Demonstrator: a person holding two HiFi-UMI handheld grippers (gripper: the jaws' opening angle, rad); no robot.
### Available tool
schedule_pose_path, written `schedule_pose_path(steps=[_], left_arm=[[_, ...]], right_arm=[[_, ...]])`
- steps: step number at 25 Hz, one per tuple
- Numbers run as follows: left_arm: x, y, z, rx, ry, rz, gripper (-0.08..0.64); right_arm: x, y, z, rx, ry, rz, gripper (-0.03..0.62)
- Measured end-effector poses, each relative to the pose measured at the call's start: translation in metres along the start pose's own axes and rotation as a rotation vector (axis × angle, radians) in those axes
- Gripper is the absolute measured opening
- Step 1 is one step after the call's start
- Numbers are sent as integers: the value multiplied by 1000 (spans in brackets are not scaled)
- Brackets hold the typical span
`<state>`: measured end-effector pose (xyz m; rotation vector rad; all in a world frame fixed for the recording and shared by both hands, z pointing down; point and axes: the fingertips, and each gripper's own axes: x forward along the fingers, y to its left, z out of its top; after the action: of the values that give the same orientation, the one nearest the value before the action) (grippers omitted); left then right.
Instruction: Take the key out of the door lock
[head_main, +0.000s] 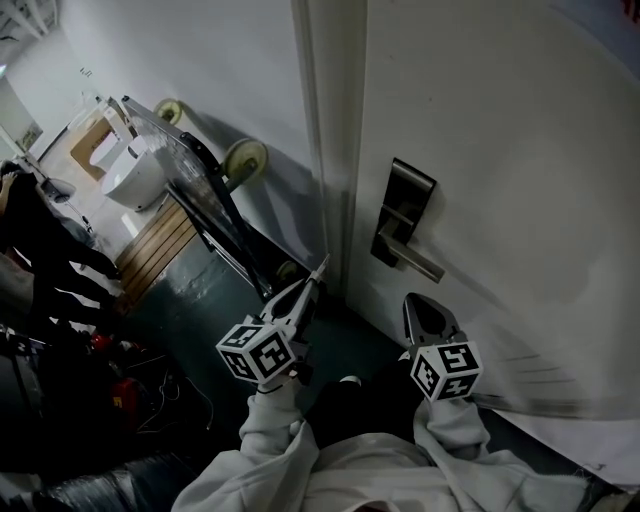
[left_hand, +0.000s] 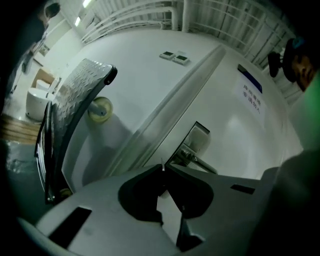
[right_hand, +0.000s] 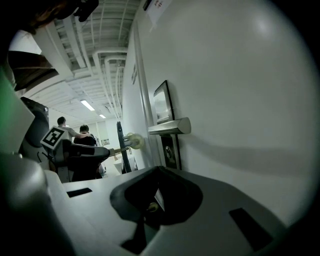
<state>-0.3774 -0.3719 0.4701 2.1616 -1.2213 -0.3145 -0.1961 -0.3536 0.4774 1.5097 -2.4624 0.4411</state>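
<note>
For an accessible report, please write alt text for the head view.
Two handheld grippers face a white door with a metal lever handle. The left gripper, shut on a thin metal piece, is near the door's edge; the right gripper is below the handle.

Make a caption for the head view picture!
Left tool, shut on a thin key, held near the white door's lever handle.

Below the lever (head_main: 415, 263) the door (head_main: 520, 150) is bare, so a gripper has open room along it. The lever juts out from the lock plate (head_main: 408, 195) and bars a straight path up the door face. Left of the frame (head_main: 328, 120) a tilted cart (head_main: 222, 215) leans on the wall, with its wheel (head_main: 245, 160) near the frame — a narrow gap. The floor (head_main: 200, 300) beside the cart is bare; cables (head_main: 165, 390) clutter the far left.
</note>
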Motion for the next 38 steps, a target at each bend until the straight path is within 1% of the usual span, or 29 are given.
schedule_pose_path(steps=[5,7,10,15,17,21,26,32,38], left_arm=[[-5,2,-4,177,39,60,26],[-5,0,-6,217,45,59,26],[-7,-6,-6,273,28,41,26],[-4,-15,-7,421,12,33,26],[-2,-18,-9,461,12,33,26],[1,-18,-12,468,16,28,26],[4,-19,-17,501,31,26,26],[6,-19,-20,453,32,14,26],[8,-18,-22,447,41,17,26]], right_arm=[[1,4,1,-40,-16,-4,52],[0,5,3,-49,-24,-6,51],[-4,3,7,-56,-42,-18,52],[-9,-3,9,-51,-60,-43,51],[-10,-6,8,-49,-61,-49,51],[-15,-9,8,-35,-71,-63,51],[-20,-16,9,-25,-78,-84,51],[-21,-17,8,-31,-74,-86,51],[-23,-18,7,-28,-70,-87,51]])
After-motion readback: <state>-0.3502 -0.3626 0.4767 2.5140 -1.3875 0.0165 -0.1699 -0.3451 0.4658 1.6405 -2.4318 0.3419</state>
